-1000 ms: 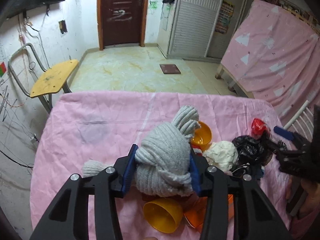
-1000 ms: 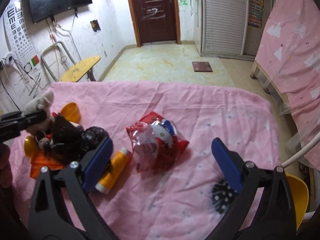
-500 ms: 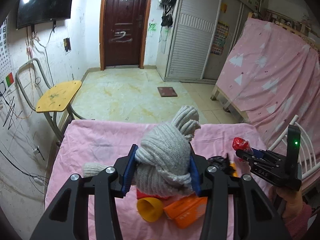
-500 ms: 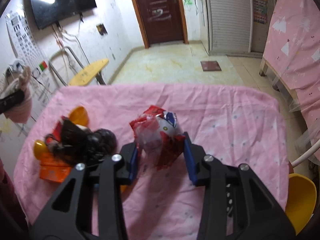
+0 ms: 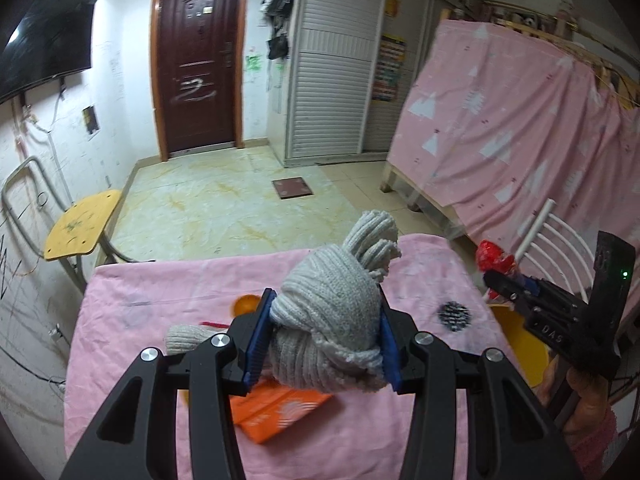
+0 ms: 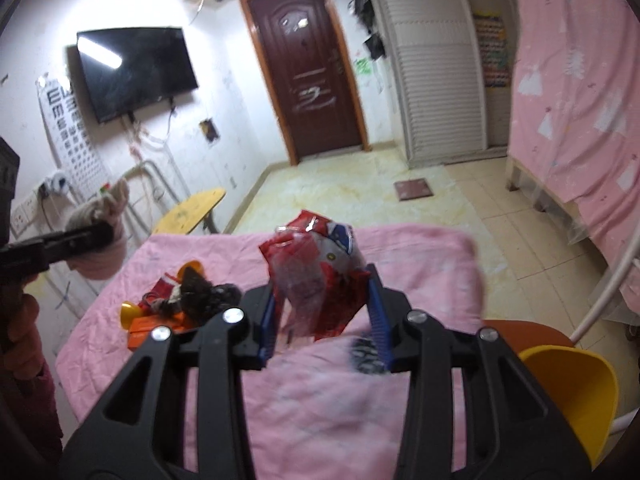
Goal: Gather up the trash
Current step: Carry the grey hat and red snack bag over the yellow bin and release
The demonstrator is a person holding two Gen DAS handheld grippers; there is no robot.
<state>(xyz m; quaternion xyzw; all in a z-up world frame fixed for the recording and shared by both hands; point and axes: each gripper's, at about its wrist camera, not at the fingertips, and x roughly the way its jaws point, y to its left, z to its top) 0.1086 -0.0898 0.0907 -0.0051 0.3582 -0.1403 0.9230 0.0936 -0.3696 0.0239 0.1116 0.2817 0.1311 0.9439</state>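
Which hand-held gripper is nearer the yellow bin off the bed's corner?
Right. The right hand-held gripper, shut on the red wrapper, is beside the yellow bin; the left hand-held gripper, holding the grey knit, is farther across the bed.

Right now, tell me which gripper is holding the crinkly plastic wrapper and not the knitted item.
The right gripper: its blue pads clamp the red snack wrapper, lifted off the pink tablecloth. The left gripper grips a grey knitted bundle.

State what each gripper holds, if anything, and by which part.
The left gripper clamps a knotted grey knit cloth across its bunched middle. The right gripper pinches a crumpled red snack wrapper by its lower part, lifted off the table.
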